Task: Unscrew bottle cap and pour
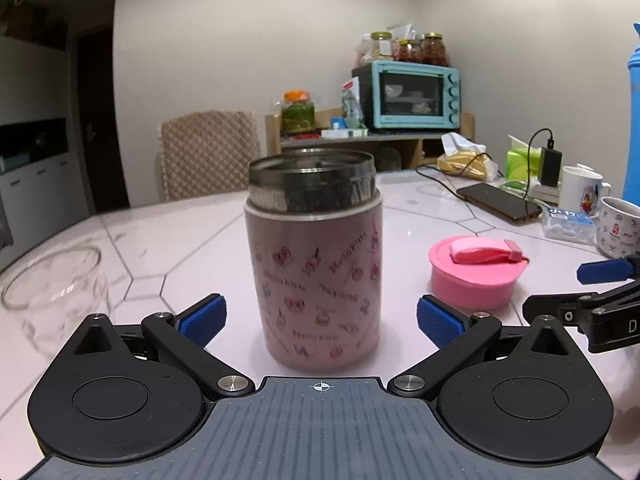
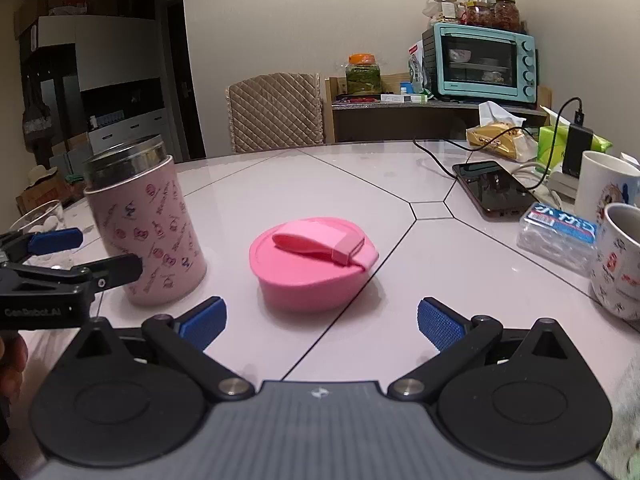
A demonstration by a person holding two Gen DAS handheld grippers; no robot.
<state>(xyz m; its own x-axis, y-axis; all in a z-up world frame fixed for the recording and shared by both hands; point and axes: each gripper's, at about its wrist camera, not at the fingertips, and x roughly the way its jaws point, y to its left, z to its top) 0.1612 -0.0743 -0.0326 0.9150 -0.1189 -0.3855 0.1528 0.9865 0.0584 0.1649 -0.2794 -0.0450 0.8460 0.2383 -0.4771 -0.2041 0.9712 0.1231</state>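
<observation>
Bottle [image 1: 316, 276] looks smooth, rigid and probably slippery, so with your spread left gripper [image 1: 320, 320] and equally spread right gripper [image 2: 322, 322] empty, take it mid-body.

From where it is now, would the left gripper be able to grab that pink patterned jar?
Probably yes. The left gripper is open wide, and the pink jar stands upright straight ahead of its fingers with nothing between. The pink lid lies off to one side, out of the way.
</observation>
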